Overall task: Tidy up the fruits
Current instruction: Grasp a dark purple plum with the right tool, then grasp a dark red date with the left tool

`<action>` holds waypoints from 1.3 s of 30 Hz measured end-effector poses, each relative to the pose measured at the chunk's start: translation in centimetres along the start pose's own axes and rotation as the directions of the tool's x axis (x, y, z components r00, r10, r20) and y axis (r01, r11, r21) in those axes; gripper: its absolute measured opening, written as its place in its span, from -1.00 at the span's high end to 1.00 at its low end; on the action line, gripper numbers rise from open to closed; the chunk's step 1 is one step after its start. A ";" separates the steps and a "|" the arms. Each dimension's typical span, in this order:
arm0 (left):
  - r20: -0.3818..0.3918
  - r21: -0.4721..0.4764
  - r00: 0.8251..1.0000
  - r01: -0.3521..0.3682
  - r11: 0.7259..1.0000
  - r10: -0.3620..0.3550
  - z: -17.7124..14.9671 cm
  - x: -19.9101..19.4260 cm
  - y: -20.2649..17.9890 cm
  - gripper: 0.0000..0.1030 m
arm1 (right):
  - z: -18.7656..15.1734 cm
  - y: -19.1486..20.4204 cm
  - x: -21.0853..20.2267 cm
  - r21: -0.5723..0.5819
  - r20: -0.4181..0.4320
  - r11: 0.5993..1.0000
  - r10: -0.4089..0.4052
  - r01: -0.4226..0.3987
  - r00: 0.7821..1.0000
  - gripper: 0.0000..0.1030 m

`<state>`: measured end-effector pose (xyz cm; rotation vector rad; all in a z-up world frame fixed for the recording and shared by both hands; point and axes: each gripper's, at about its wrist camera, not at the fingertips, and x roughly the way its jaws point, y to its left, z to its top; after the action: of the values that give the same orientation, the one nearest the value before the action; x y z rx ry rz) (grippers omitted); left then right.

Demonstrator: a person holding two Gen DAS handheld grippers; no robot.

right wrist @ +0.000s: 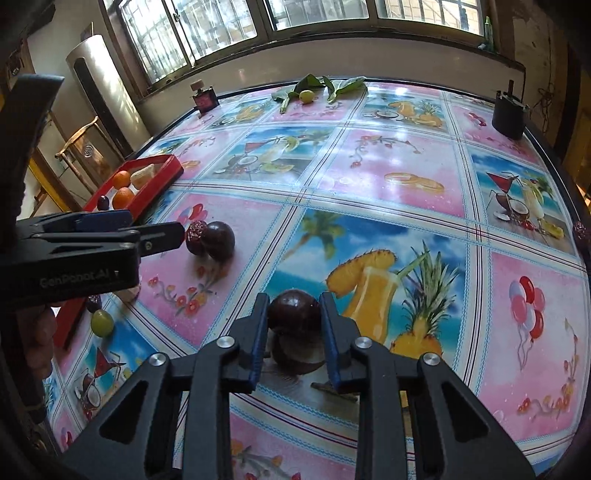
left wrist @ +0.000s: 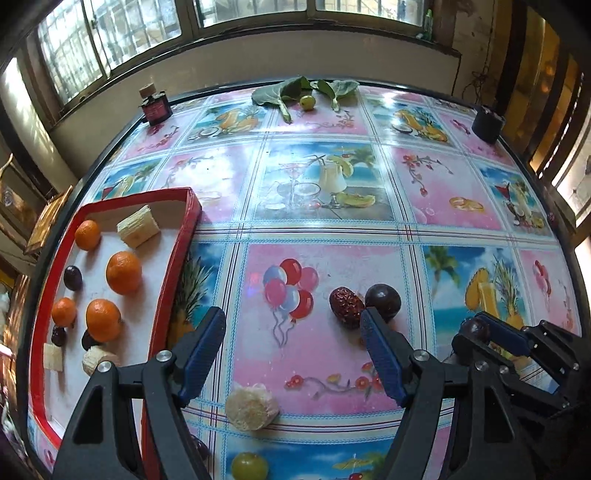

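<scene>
The right tongs (right wrist: 293,325) squeeze a dark round fruit (right wrist: 293,314) just above the desk (right wrist: 388,177), so it can ride to the red tray (left wrist: 177,258) where the oranges (left wrist: 123,272) sit. The left tongs (left wrist: 293,332) are wide open with nothing inside, near a red date (left wrist: 345,304).

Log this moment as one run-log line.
right gripper: shut on dark round fruit | left gripper: open, empty | red tray: oranges, banana pieces

Home: patterned tablecloth (left wrist: 332,206), barred windows (right wrist: 207,29)
</scene>
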<state>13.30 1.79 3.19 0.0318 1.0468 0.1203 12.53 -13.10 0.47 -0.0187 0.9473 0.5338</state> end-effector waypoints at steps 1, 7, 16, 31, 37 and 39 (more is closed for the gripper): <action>-0.008 0.022 1.000 -0.012 1.000 0.012 0.1 0.3 -0.1 -0.46 | 0.0 -0.1 0.0 0.004 0.001 1.000 0.005 -0.005 1.000 0.45; -0.058 0.016 0.997 0.055 0.998 -0.054 0.9 1.9 0.1 -0.46 | 0.0 -0.1 0.1 0.006 0.008 1.000 0.016 -0.016 1.000 0.44; -0.058 -0.033 0.995 0.082 0.996 -0.084 2.2 3.0 0.8 -0.46 | 0.0 -0.3 0.1 0.019 0.006 0.999 0.033 -0.033 0.999 0.44; -0.021 -0.025 0.995 0.099 0.995 -0.100 2.9 3.7 0.3 0.61 | -0.1 0.1 0.1 -0.009 0.017 1.000 0.001 -0.001 1.000 0.44; -0.007 -0.024 0.995 0.098 0.995 -0.098 1.4 2.8 0.1 0.63 | -0.2 1.0 -0.1 -0.028 0.018 0.998 -0.064 0.064 0.998 0.44; -0.004 -0.026 0.995 0.101 0.995 -0.102 0.7 2.4 0.0 0.63 | -0.4 1.1 -0.6 -0.021 0.019 0.996 -0.081 0.082 0.997 0.44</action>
<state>15.10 2.09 1.51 -0.0449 1.0505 0.0415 11.49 -12.47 0.92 -0.0716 0.9190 0.4680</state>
